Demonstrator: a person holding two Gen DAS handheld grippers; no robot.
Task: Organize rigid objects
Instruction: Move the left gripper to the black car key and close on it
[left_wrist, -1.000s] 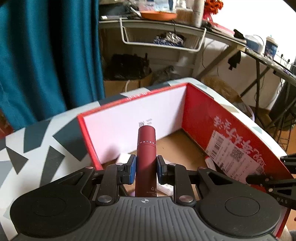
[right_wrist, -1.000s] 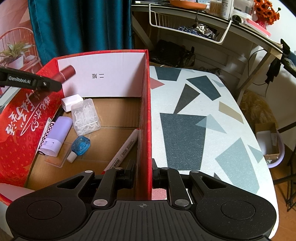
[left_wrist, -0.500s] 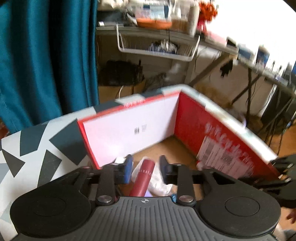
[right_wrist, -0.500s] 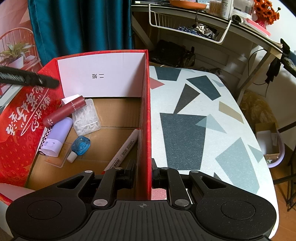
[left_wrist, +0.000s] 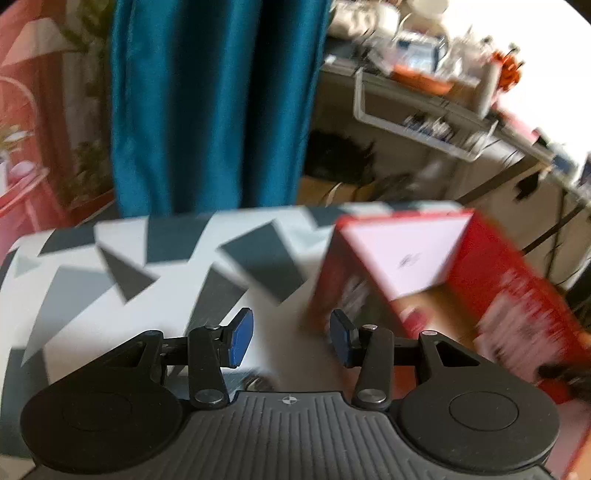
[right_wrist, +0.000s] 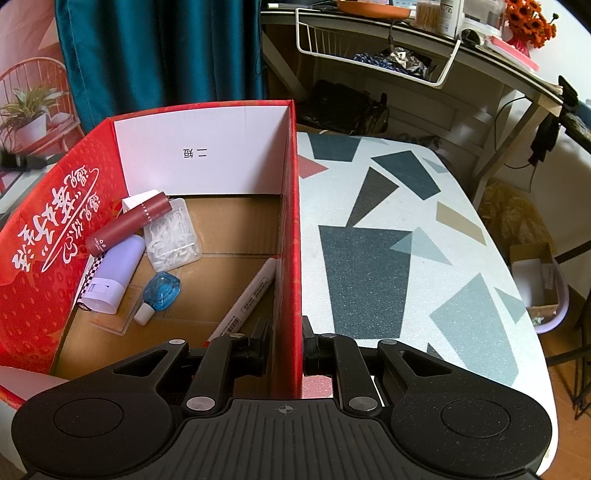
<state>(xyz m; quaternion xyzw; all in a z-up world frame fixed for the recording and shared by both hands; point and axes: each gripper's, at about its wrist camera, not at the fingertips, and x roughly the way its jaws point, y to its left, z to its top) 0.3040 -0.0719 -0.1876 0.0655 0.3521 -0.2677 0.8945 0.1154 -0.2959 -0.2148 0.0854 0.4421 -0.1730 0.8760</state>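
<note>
A red cardboard box (right_wrist: 291, 221) stands on the patterned table (right_wrist: 406, 229). Inside lie a dark red tube (right_wrist: 129, 223), a lilac tube (right_wrist: 114, 269), a clear plastic case (right_wrist: 171, 232), a blue bottle (right_wrist: 160, 293) and a white marker (right_wrist: 247, 295). My right gripper (right_wrist: 284, 352) is shut on the box's right wall near its front. My left gripper (left_wrist: 291, 338) is open and empty, over the table left of the box (left_wrist: 480, 273); that view is blurred.
A teal curtain (right_wrist: 159, 55) hangs behind the table. A desk with a wire basket (right_wrist: 376, 55) and clutter stands at the back right. The table's edge (right_wrist: 532, 295) runs along the right, with a bin on the floor beyond.
My left gripper opened and dropped the dark red tube into the box, then swung left and out of the box. The right gripper has not moved.
</note>
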